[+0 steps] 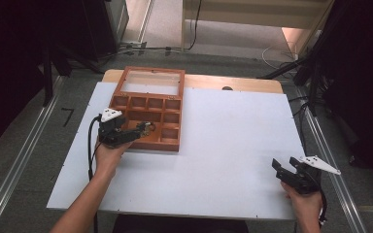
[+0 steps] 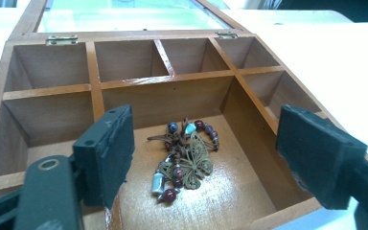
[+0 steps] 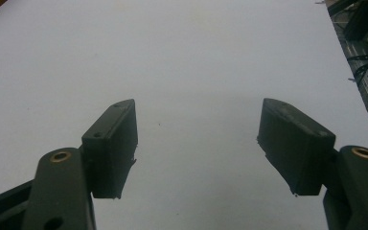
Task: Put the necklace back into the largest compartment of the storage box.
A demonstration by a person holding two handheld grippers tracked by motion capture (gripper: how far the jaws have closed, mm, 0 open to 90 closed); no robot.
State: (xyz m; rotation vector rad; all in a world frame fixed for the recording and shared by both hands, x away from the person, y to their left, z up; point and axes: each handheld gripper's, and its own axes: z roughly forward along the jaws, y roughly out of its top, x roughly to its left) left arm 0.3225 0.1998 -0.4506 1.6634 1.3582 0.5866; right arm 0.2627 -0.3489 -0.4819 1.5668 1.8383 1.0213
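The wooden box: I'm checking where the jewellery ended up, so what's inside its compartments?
In the wooden box, a beaded piece with a brass butterfly lies in the large front compartment. The back compartments look empty; the left gripper hides part of the near-left one.

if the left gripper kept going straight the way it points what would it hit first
Most likely the beaded butterfly charm, lying on the floor of the large compartment of the wooden box. The left gripper has open jaws either side of it without touching. Depth is unclear, so it may meet the floor beside it.
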